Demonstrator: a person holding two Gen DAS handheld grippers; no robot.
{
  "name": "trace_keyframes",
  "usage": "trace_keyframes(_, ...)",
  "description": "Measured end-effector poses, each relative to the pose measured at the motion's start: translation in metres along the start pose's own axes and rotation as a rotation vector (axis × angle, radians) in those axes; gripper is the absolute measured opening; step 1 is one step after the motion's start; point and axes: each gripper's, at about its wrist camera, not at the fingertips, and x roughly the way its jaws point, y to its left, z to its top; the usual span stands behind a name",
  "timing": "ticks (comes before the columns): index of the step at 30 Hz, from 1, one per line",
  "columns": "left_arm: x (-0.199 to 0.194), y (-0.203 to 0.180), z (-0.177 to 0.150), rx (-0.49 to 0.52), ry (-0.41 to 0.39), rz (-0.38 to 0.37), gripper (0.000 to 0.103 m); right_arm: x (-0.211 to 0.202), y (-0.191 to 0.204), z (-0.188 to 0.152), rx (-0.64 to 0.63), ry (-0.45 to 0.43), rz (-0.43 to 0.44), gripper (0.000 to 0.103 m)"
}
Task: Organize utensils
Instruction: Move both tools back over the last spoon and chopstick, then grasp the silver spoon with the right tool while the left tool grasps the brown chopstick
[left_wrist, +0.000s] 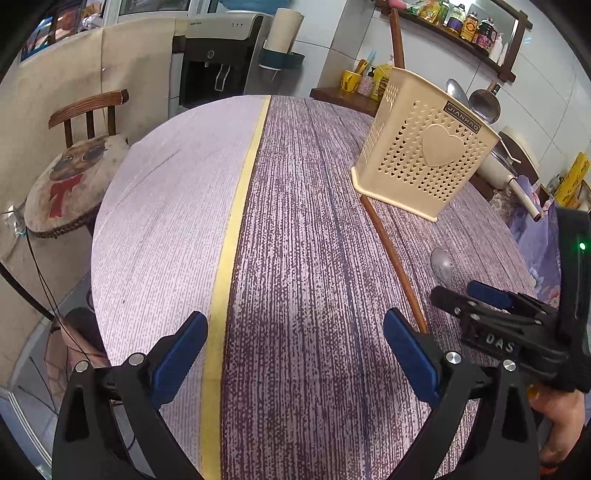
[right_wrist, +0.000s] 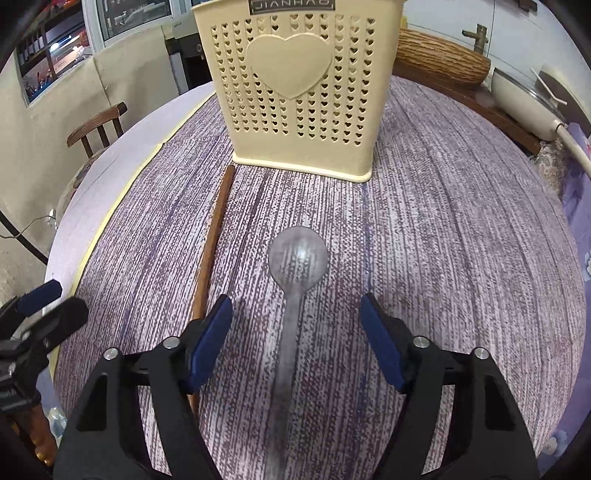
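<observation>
The right gripper (right_wrist: 295, 328) is hovering with jaws apart astride the spoon (right_wrist: 295, 273), not gripping it. The left gripper (left_wrist: 295, 343) is gaping over bare tablecloth (left_wrist: 295, 221).

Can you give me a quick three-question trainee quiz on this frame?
1. True or false: the spoon lies flat on the table, its handle running between the right gripper's open fingers.
2. Which lies nearer the yellow stripe: the spoon or the chopstick?
3. The beige holder stands: A) upright on the table, B) tipped on its side, C) in the left gripper.

Key: 1 true; 2 the chopstick; 3 A.
</observation>
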Motion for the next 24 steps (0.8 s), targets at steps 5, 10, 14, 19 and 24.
trace_keyframes(5, 0.001, -0.001, -0.001, 0.008, 0.003, 0.007, 0.094, 0.007, 0.0, 0.009, 0.014, -0.008, -0.019, 0.054)
trace_keyframes(10, 0.005, -0.009, 0.002, 0.032, 0.007, 0.016, 0.094, 0.009, -0.004, 0.013, 0.019, -0.022, -0.031, 0.036)
trace_keyframes(14, 0.011, -0.023, 0.007, 0.065, 0.01, 0.007, 0.087, 0.005, -0.015, 0.01, 0.042, -0.03, -0.014, 0.036)
trace_keyframes(19, 0.026, -0.045, 0.021, 0.104, 0.042, -0.036, 0.068, -0.007, -0.032, 0.001, 0.079, -0.058, -0.036, 0.036)
trace_keyframes(24, 0.043, -0.069, 0.04, 0.143, 0.048, -0.051, 0.055, -0.02, -0.052, -0.009, 0.114, -0.079, -0.053, 0.036)
